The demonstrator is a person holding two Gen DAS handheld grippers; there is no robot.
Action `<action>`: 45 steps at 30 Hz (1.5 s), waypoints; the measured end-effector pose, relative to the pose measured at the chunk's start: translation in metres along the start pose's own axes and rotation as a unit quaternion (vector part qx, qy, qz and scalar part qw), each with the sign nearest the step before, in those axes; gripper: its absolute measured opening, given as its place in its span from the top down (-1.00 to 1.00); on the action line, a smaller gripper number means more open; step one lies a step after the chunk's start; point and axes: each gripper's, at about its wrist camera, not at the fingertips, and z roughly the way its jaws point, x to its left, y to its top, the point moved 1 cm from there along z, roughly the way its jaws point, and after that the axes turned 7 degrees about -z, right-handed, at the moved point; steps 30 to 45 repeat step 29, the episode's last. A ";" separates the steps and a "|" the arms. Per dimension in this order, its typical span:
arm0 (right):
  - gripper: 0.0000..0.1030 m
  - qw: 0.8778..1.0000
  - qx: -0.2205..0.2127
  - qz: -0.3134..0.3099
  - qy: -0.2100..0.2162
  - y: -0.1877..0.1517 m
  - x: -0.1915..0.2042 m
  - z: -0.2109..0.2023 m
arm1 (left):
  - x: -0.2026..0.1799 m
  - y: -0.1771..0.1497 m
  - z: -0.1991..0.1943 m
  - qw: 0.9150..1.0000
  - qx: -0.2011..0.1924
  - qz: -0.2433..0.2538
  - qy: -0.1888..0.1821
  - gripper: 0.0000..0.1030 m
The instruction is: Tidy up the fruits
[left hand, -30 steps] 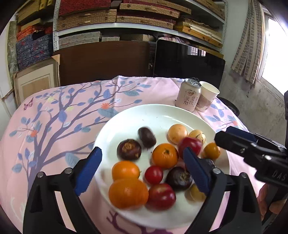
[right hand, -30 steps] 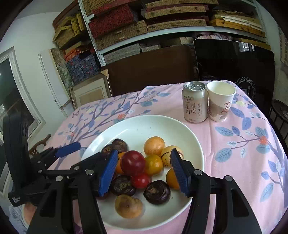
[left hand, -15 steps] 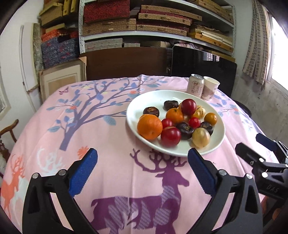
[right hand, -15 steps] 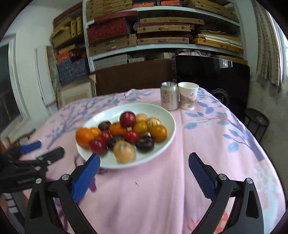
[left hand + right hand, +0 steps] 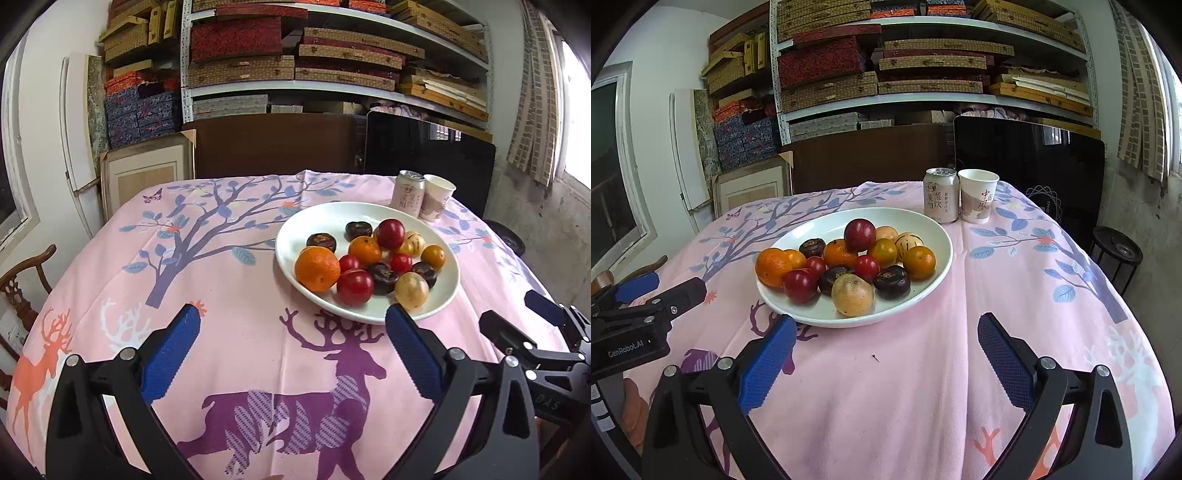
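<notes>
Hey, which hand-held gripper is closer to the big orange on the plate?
Left, narrowly. The left hand-held gripper sits open just in front of the big orange, which lies on the white plate's left edge. The right hand-held gripper, also open, sits farther right of the orange.

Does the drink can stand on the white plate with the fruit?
No, the drink can stands on the tablecloth behind the white plate, beside the paper cup.

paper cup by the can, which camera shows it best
The right wrist view: the paper cup stands whole beside the can, its print clear. In the left wrist view the paper cup is farther off, partly behind the can.
</notes>
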 end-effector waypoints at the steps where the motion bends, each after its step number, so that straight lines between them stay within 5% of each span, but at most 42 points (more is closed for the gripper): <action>1: -0.93 1.000 0.003 0.001 0.000 0.000 0.000 0.001 | -0.001 0.000 0.000 1.000 0.003 -0.001 -0.005 -0.92; 21: -0.93 1.000 0.021 0.020 0.002 -0.002 -0.005 0.007 | -0.032 -0.013 -0.003 0.998 -0.005 0.055 -0.025 -0.91; 45: -0.93 0.999 0.025 0.027 0.007 -0.003 -0.008 0.008 | -0.030 -0.013 0.002 0.999 0.007 0.049 -0.017 -0.92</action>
